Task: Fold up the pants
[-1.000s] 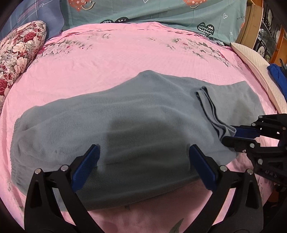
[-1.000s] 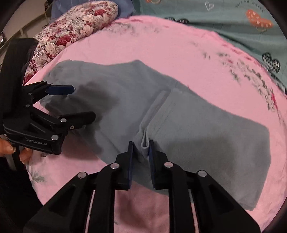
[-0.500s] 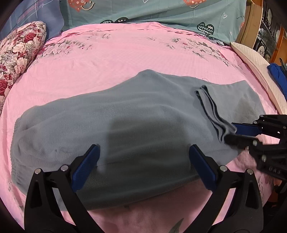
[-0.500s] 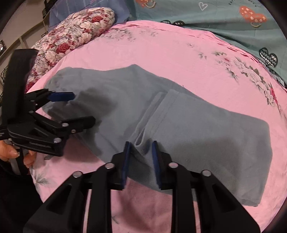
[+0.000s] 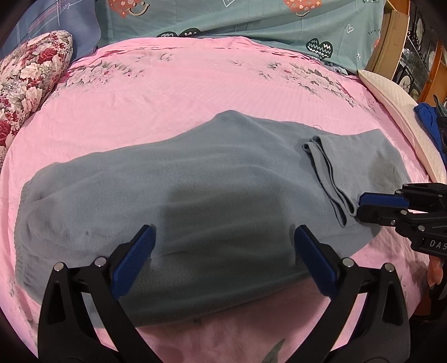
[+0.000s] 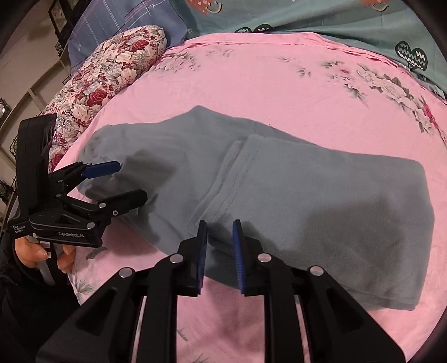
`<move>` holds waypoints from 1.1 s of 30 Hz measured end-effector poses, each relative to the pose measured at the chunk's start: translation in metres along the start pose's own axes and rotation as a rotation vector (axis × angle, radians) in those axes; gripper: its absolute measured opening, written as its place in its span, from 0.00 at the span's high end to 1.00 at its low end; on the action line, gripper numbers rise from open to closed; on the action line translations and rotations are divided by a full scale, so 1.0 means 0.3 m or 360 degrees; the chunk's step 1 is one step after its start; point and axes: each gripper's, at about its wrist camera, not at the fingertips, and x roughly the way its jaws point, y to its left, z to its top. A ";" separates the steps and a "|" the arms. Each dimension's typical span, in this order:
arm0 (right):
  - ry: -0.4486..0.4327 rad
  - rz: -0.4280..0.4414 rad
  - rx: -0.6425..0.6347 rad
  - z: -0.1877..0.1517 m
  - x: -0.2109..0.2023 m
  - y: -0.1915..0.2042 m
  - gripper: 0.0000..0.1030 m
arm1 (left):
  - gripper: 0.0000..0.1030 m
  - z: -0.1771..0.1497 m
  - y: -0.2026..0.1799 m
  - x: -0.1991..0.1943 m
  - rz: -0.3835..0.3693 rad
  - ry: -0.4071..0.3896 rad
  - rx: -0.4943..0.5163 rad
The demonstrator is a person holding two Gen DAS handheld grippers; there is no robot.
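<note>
Grey-blue fleece pants (image 5: 223, 181) lie across the pink bed sheet (image 5: 195, 97), with the leg ends folded back over the middle so the hem (image 5: 327, 167) lies on top. My left gripper (image 5: 223, 240) hangs wide open over the pants' near edge, nothing between its pads. My right gripper (image 6: 219, 231) stands at the near end of the hem (image 6: 240, 167); its jaws are narrow and opening. The pants (image 6: 307, 195) show behind the gap, but the pads do not press on them. In the left wrist view the right gripper (image 5: 360, 208) sits just off the hem's corner.
A floral pillow (image 5: 28, 78) lies at the left. A teal patterned quilt (image 5: 251, 19) runs along the far side. A white pillow (image 5: 396, 111) and blue cloth (image 5: 427, 117) lie at the right edge. A hand (image 6: 30, 251) holds the left gripper (image 6: 131, 181).
The right gripper has let go of the hem's corner and drawn back a little toward the near edge, rolling slightly. The hem now lies flat. The left gripper has not moved.
</note>
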 end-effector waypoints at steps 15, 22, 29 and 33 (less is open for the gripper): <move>-0.0122 -0.0083 -0.0042 0.021 -0.029 0.026 0.96 | 0.02 0.002 0.002 0.001 -0.0009 0.0001 -0.0007; -0.0217 0.0014 -0.0087 0.071 -0.125 0.066 0.96 | 0.02 0.001 0.005 -0.001 -0.0019 -0.0003 -0.0012; -0.0009 0.0018 -0.0076 0.010 0.037 0.074 0.96 | 0.02 0.001 0.005 0.000 -0.0024 -0.0004 -0.0016; -0.0004 0.0037 -0.0061 0.000 0.036 0.071 0.95 | 0.02 0.006 0.005 -0.025 -0.0022 -0.0054 -0.0027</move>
